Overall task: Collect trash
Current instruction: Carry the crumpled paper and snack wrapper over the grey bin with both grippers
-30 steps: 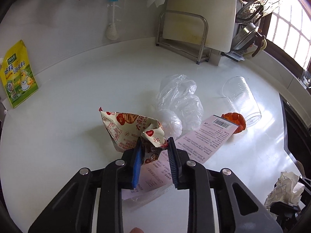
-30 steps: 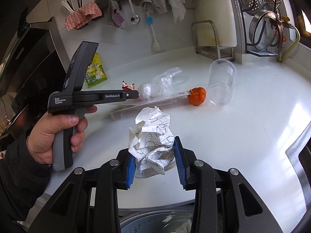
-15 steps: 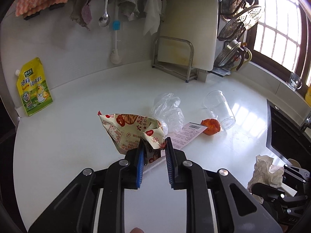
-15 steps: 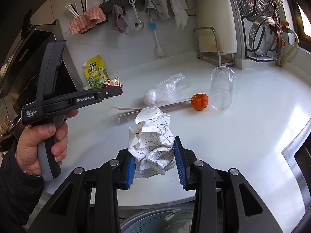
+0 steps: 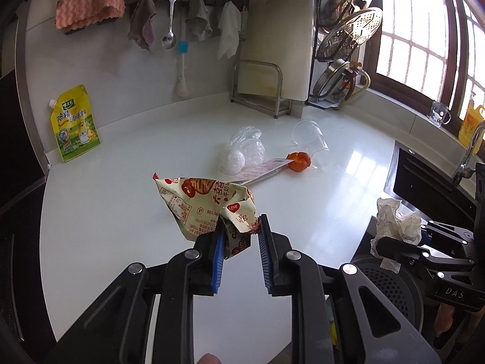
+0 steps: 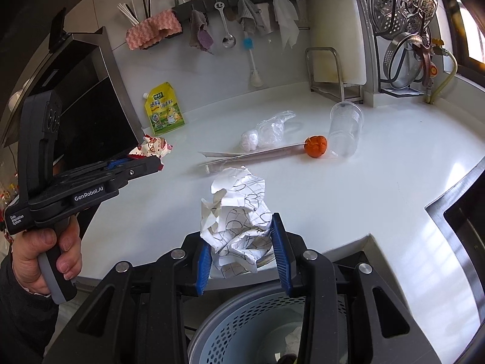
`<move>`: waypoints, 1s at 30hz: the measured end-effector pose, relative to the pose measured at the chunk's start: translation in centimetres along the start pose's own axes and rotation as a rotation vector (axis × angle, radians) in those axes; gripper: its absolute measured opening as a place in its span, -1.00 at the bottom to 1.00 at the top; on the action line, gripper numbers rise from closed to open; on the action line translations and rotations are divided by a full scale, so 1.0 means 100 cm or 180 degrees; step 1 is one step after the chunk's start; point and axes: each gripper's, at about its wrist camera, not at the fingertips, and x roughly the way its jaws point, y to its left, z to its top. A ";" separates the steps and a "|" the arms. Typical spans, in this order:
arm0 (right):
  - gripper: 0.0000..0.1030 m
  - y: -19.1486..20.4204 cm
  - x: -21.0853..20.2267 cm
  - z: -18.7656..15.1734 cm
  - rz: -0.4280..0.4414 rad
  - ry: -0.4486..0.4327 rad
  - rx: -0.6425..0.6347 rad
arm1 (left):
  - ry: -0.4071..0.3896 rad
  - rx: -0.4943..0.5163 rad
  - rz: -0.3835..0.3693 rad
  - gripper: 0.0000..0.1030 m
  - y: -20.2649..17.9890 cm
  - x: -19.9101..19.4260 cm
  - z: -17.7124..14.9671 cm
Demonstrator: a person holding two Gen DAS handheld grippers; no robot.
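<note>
Left wrist view: my left tool [image 5: 241, 230] grips a crumpled snack wrapper [image 5: 206, 203], cream with red print, lifted clear of the white worktop [image 5: 121, 188]. Only this view shows the window and the sink edge at right.

Right wrist view: my right tool [image 6: 242, 242] clamps a ball of crumpled paper [image 6: 239, 215] with black line markings, above a perforated bin [image 6: 242, 327] below the worktop edge, seen only here. My left hand [image 6: 42, 251] holds its tool roughly level at left.

Home kitchen: countertop [image 5: 121, 212], hung ladle [image 5: 169, 24], cutting board [image 5: 282, 39]
</note>
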 end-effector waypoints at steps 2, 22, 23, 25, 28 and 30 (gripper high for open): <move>-0.33 0.003 -0.007 -0.007 -0.0010 0.0014 -0.0003 | 0.0022 -0.0002 -0.0010 -0.60 -0.003 -0.006 -0.008; -0.33 0.008 -0.065 -0.068 -0.0207 0.0078 0.0068 | -0.0011 0.0011 -0.0285 -0.58 -0.049 -0.053 -0.041; -0.33 0.006 -0.069 -0.072 -0.0226 0.0076 0.0093 | -0.0013 0.0024 -0.0304 -0.58 -0.053 -0.054 -0.041; -0.33 0.001 -0.076 -0.079 -0.0246 0.0079 0.0136 | -0.0015 0.0054 -0.0334 -0.58 -0.061 -0.056 -0.043; -0.33 -0.003 -0.085 -0.090 -0.0279 0.0088 0.0179 | -0.0007 0.0077 -0.0385 -0.57 -0.071 -0.058 -0.047; -0.33 -0.006 -0.089 -0.098 -0.0294 0.0103 0.0215 | 0.0010 0.0091 -0.0416 -0.57 -0.077 -0.058 -0.050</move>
